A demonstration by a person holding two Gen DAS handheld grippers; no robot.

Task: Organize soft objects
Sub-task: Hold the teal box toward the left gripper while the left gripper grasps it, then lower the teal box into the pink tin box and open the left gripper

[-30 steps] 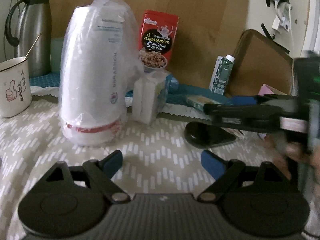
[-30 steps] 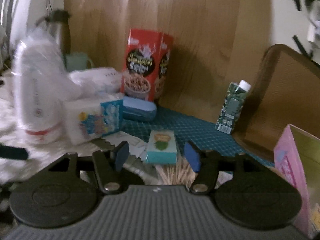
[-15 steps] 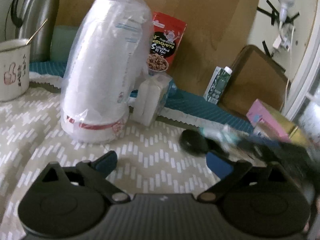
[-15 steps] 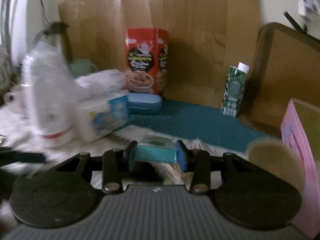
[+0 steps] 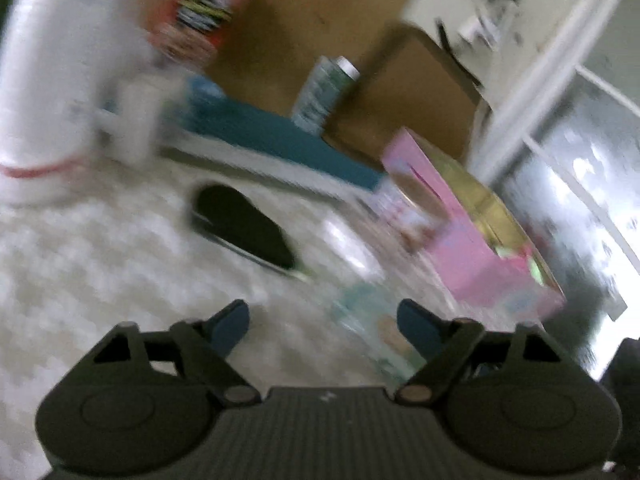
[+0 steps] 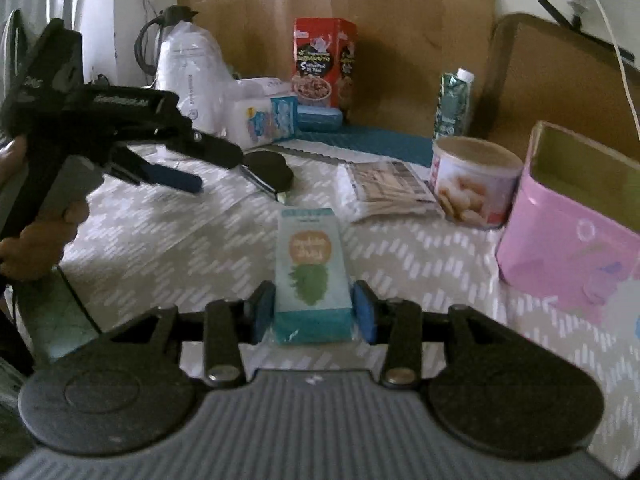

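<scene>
In the right wrist view my right gripper [image 6: 314, 314] is shut on a small teal sponge pack [image 6: 314, 264]. Both blue pads touch its sides, and the jaws are easing open slightly. The pack hangs just over the patterned tablecloth [image 6: 180, 240]. My left gripper [image 6: 200, 168] reaches in from the left, held by a hand, with nothing between its fingers. The left wrist view is badly blurred. There my left gripper [image 5: 323, 326] stands open with its jaws closing, and a pale teal blur, probably the sponge pack [image 5: 368, 340], lies beyond the right finger. A wrapped white tissue roll [image 6: 188, 76] and a tissue pack [image 6: 260, 120] stand at the back.
A pink box [image 6: 572, 232] and a round tin [image 6: 472, 180] stand at the right. A clear packet [image 6: 384, 192] and a black oval object [image 6: 268, 172] lie mid-table. A red cereal box [image 6: 320, 64], green carton [image 6: 452, 104] and kettle [image 6: 156, 44] line the back.
My right gripper closed on the sponge pack and carried it back over the cloth. The left view swung right toward the pink box, and its jaws narrowed.
</scene>
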